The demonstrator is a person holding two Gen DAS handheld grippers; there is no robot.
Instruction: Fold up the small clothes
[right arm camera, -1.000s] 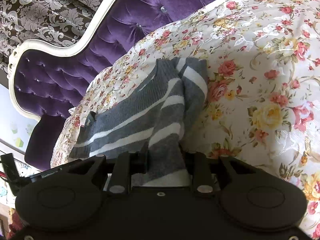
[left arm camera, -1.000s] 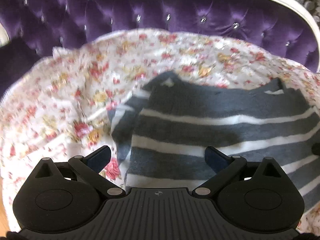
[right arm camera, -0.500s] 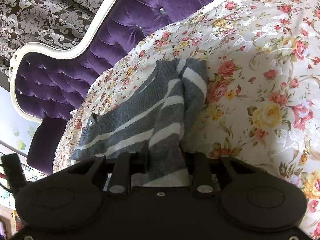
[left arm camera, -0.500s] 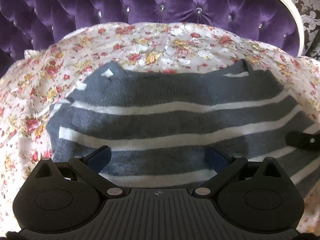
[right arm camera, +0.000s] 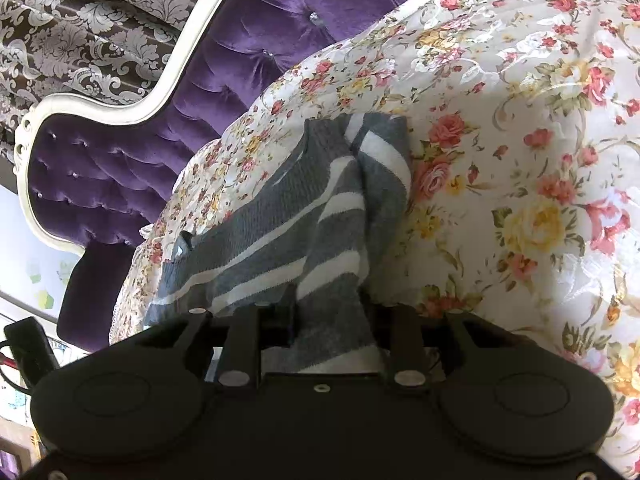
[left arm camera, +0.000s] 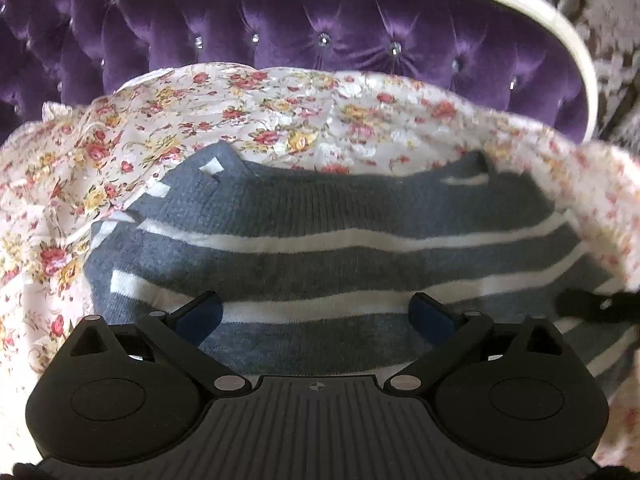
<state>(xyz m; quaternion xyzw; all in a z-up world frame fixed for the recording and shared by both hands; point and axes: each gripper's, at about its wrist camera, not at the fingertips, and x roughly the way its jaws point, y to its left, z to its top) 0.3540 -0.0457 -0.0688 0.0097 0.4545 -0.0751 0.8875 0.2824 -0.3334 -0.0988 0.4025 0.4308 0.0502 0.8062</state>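
Note:
A small grey knit garment with white stripes (left arm camera: 320, 240) lies spread on a floral cloth. My left gripper (left arm camera: 316, 312) is open, its blue-padded fingers wide apart just above the garment's near edge. My right gripper (right arm camera: 328, 320) is shut on a bunched edge of the same striped garment (right arm camera: 304, 232), which trails away from the jaws across the cloth. A dark finger of the right gripper (left arm camera: 592, 306) shows at the right edge of the left wrist view, on the garment's right side.
The floral cloth (left arm camera: 280, 120) (right arm camera: 520, 160) covers a seat. A purple tufted backrest (left arm camera: 320, 36) (right arm camera: 120, 160) with a white frame rises behind it. Patterned damask wall (right arm camera: 80, 20) beyond.
My left gripper has swung from the garment's left end to face its middle, still open. The right gripper keeps its hold and has barely moved.

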